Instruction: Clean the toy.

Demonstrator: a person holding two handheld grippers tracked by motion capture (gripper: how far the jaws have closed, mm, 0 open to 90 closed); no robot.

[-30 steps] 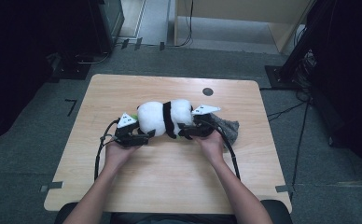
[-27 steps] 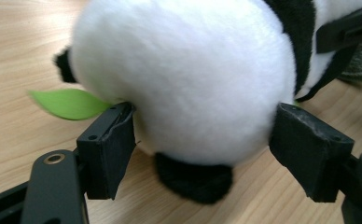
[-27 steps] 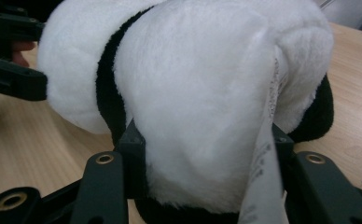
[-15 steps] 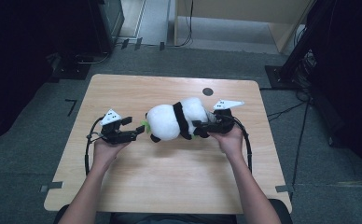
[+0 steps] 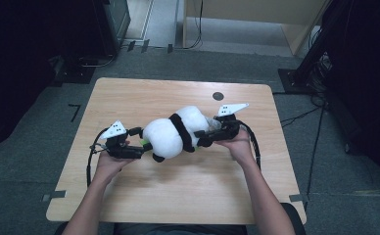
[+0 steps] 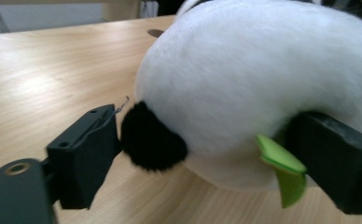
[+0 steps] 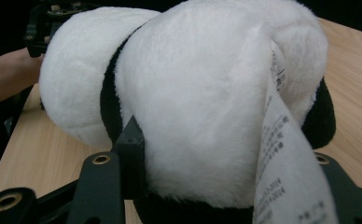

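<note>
The toy panda (image 5: pixel 176 133) lies right between my two grippers, so neither can go straight across. My left gripper (image 5: pixel 138 147) has the panda's head end between its wide jaws. My right gripper (image 5: pixel 203 136) is pressed around its soft back end, and a white tag (image 7: pixel 281 154) hangs in front of it. The table (image 5: pixel 178 196) near me is bare, with lots of room. The far side is free too, with one small dark hole (image 5: pixel 218 96).

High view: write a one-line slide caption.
Two handheld grippers, left gripper and right gripper, flank a plush panda on a wooden table.
</note>
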